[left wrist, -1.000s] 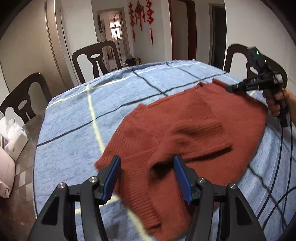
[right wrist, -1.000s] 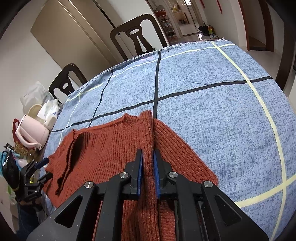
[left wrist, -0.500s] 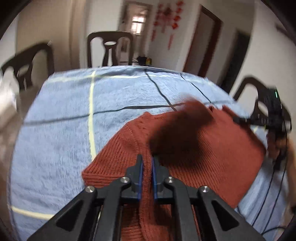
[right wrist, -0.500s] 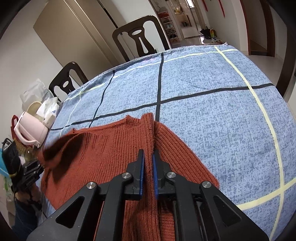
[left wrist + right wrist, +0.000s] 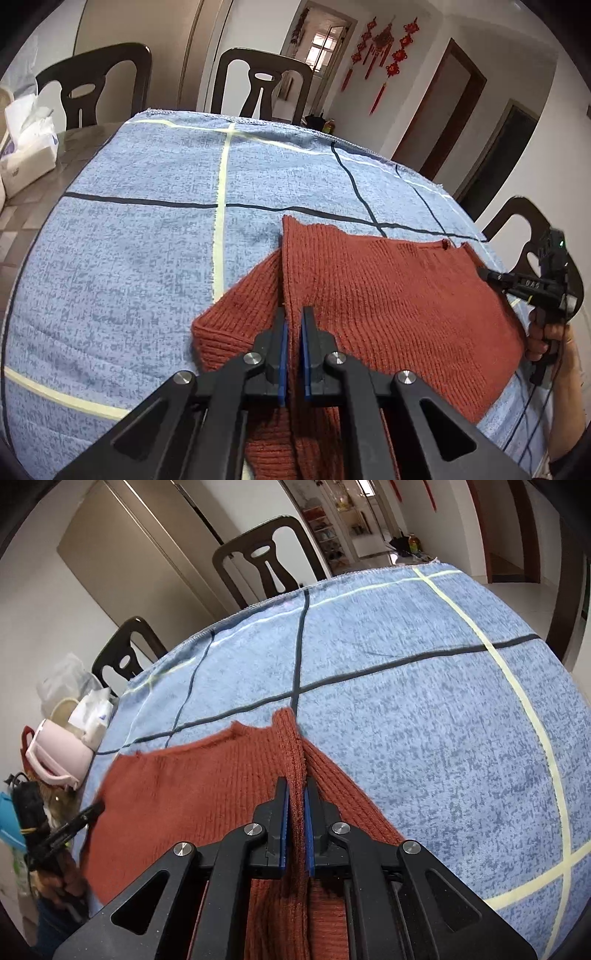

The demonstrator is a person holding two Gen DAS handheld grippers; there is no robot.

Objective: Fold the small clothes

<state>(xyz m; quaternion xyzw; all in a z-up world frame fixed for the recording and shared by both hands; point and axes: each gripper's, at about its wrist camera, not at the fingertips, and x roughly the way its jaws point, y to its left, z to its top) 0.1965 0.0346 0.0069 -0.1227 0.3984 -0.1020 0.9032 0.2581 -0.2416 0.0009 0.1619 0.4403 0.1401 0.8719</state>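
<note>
one rust sweater (image 5: 399, 306) on the blue checked cloth (image 5: 140, 229), nearest my edge of the cloth. counting two grippers, both mine. left gripper (image 5: 292, 325) is pinching a raised ridge of knit on the sweater's left side, blue pads (image 5: 283, 354) closed right onto the fabric. right gripper (image 5: 294, 797) is doing the same on the sweater's right side, pads squeezed onto a standing fold that is running away toward the cloth's black cross line.

each gripper is also showing up in the other's view: right gripper at the sweater's far right corner in the left wrist view, my right hand (image 5: 546, 338) wrapped on its handle; left gripper (image 5: 79, 819) at the sweater's left edge in the right wrist view, my left hand (image 5: 61, 875) below it.

chairs: counting three around the cloth in the left wrist view, two in the right wrist view. one pink kettle (image 5: 55, 760) off the cloth's left side, one white tissue pack (image 5: 31, 147) there too.

hidden: the sweater's near hem is running under my gripper bodies in both views, so i'm not seeing the bottom edge. the sleeves are hard to make out; a flap is sitting left of the left-hand pinch. clutter beside the kettle is cut off at the frame edge, can't tell what it is. far gripper tips are too small to read.
</note>
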